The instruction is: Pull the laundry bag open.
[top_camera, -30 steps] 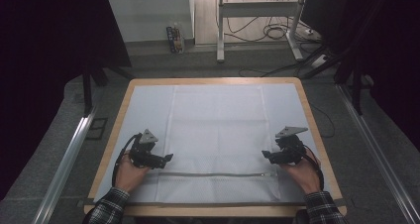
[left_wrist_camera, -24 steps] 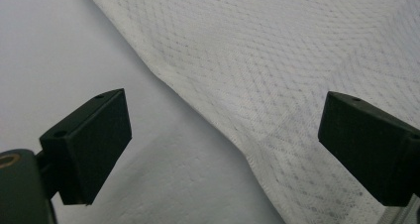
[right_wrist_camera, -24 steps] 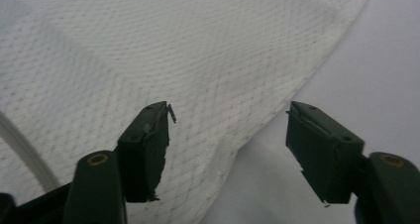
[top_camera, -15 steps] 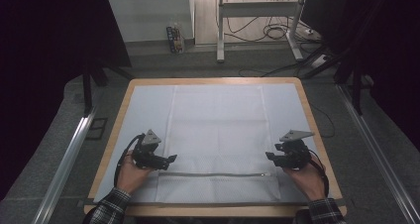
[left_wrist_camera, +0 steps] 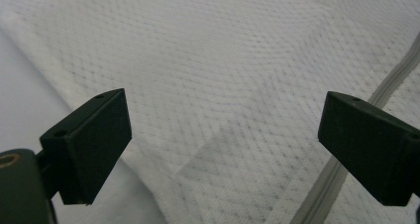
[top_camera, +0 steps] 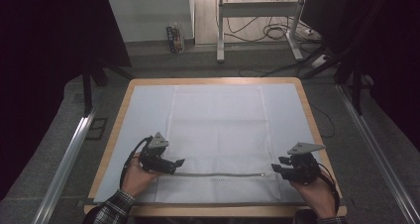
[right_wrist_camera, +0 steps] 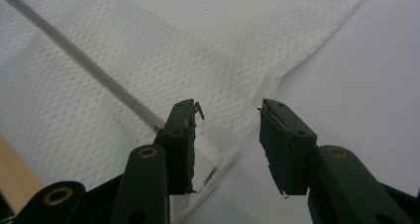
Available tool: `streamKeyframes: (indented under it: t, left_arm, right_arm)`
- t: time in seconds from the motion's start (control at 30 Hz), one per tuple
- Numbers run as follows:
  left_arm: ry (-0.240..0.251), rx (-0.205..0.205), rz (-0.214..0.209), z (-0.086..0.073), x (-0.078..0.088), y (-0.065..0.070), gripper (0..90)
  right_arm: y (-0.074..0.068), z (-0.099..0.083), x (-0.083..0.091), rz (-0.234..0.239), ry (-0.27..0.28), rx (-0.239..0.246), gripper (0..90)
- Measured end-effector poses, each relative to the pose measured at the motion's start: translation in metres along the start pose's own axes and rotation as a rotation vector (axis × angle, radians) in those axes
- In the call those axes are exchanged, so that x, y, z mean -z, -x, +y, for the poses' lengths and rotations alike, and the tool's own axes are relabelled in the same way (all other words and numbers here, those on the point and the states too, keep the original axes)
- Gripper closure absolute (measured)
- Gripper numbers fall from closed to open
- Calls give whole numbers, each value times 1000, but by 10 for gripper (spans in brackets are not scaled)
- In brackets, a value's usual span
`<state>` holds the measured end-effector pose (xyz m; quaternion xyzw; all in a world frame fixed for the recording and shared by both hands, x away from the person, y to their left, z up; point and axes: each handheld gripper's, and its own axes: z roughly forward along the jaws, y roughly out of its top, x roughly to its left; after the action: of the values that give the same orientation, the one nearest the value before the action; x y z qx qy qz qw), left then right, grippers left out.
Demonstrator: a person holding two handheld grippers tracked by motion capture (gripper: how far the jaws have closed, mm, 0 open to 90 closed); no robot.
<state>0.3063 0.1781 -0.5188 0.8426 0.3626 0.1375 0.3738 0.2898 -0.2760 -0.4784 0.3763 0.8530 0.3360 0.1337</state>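
A white mesh cloth (top_camera: 218, 130) lies flat on the pale table cover, and a zipper (top_camera: 218, 174) runs across it near the front. My left gripper (top_camera: 177, 162) is at the zipper's left end; in the left gripper view (left_wrist_camera: 225, 105) its jaws stand wide apart over the mesh (left_wrist_camera: 223, 60), with the zipper (left_wrist_camera: 346, 149) at the right. My right gripper (top_camera: 274, 170) is at the zipper's right end. Its jaws (right_wrist_camera: 228, 107) have just been closing and are half shut, astride the cloth's edge (right_wrist_camera: 247, 140) beside the zipper's end (right_wrist_camera: 99, 75), not pressing on it.
The table has a wooden rim (top_camera: 213, 80). Metal rails lie on the floor at the left (top_camera: 64, 164) and right (top_camera: 376, 154). A stand's legs and cables (top_camera: 257, 30) are behind the table, with dark curtains on both sides.
Both hands have drawn back toward the table's near edge, the right one also slightly to the right. The right gripper's jaws have narrowed.
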Motion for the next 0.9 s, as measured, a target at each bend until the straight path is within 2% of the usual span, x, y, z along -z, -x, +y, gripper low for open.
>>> streamKeyframes:
  t: [0.13, 0.23, 0.27, 0.37, 0.4, 0.47, 0.53, 0.63, 0.7, 0.83, 0.9]
  left_arm:
    - [-2, -4, -16, 2, -2, 4, 62]
    - [-2, 6, -52, 3, -4, 7, 60]
    - [-2, 6, -52, 3, -4, 7, 61]
    - [-9, 37, -128, 4, -7, 9, 66]
    - [-11, 34, -144, 4, -8, 11, 67]
    - [-15, 11, -156, 7, -9, 17, 68]
    - [-6, -17, -191, 12, -10, 26, 64]
    - [10, -54, -264, 20, -13, 42, 28]
    - [8, -99, -308, 27, -19, 59, 36]
    - [11, -191, -353, 39, -33, 94, 76]
    - [10, -213, -383, 45, -40, 107, 106]
  right_arm:
    - [-5, -5, 2, 16, -9, -1, 585]
    - [-9, -10, 0, 28, -40, 13, 614]
    - [-9, -10, 0, 28, -40, 13, 614]
    - [-12, -12, -2, 31, -66, 25, 658]
    - [-13, -12, -2, 34, -75, 31, 682]
    - [-15, -12, -2, 43, -85, 44, 791]
    - [-16, -12, -1, 47, -89, 55, 861]
    - [-18, -9, 2, 52, -74, 63, 875]
    - [-20, -6, 5, 44, -52, 68, 876]
    - [-19, 0, 13, 42, -1, 54, 876]
    - [-17, 3, 16, 34, 16, 39, 876]
